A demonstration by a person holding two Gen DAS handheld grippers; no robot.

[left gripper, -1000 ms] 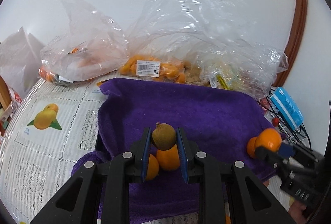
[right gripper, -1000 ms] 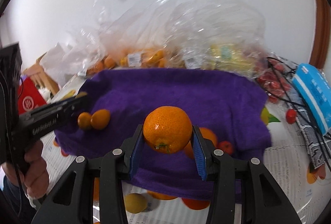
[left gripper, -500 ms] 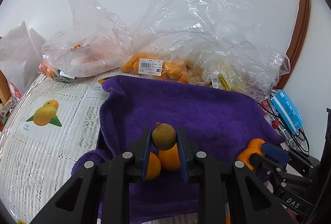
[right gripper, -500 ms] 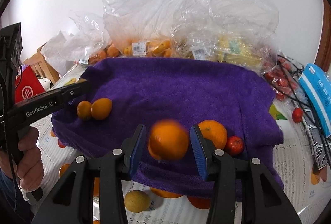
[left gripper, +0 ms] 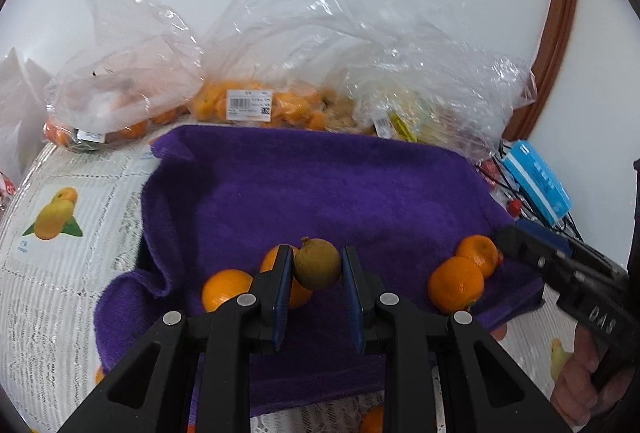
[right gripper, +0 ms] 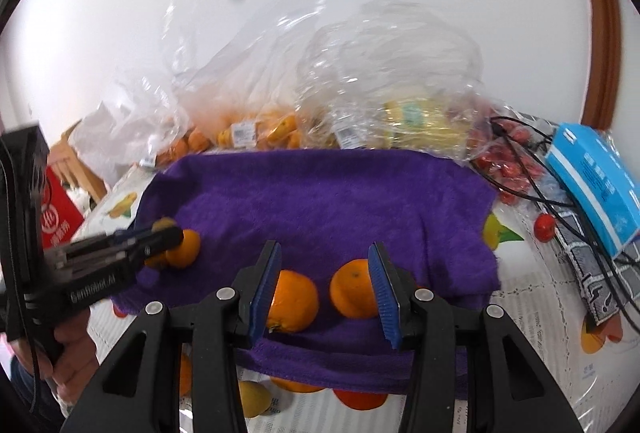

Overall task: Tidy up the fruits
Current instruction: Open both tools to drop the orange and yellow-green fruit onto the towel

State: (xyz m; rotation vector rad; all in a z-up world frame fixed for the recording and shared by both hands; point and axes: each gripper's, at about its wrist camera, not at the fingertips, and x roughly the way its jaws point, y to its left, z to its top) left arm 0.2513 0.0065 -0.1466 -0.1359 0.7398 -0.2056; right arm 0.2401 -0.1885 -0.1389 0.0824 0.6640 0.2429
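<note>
released since the last frames: the orange (right gripper: 294, 300) that sat between the right gripper's (right gripper: 324, 287) pads now lies on the purple towel (right gripper: 320, 201), beside a second orange (right gripper: 354, 289), both near the towel's front edge. right jaws stand wide apart, nothing between them, hovering just above the two fruits.

left gripper (left gripper: 316, 291) is clamped on a small brown fruit (left gripper: 317, 263), stem nub up, held above the towel's near left part. behind its left finger lie two kumquats (left gripper: 226, 289), touching each other on the towel. in the left view the pair of oranges shows at the towel's right edge, with the right gripper's black body just beside them.

behind the towel: clear plastic bags (left gripper: 248, 105) of orange and yellow fruit against the wall. blue box (right gripper: 596, 185) and black cables to the right, red cherry tomatoes near them. fruit-print tablecloth (left gripper: 52, 217) underneath; more fruit lies on it in front of the towel.
</note>
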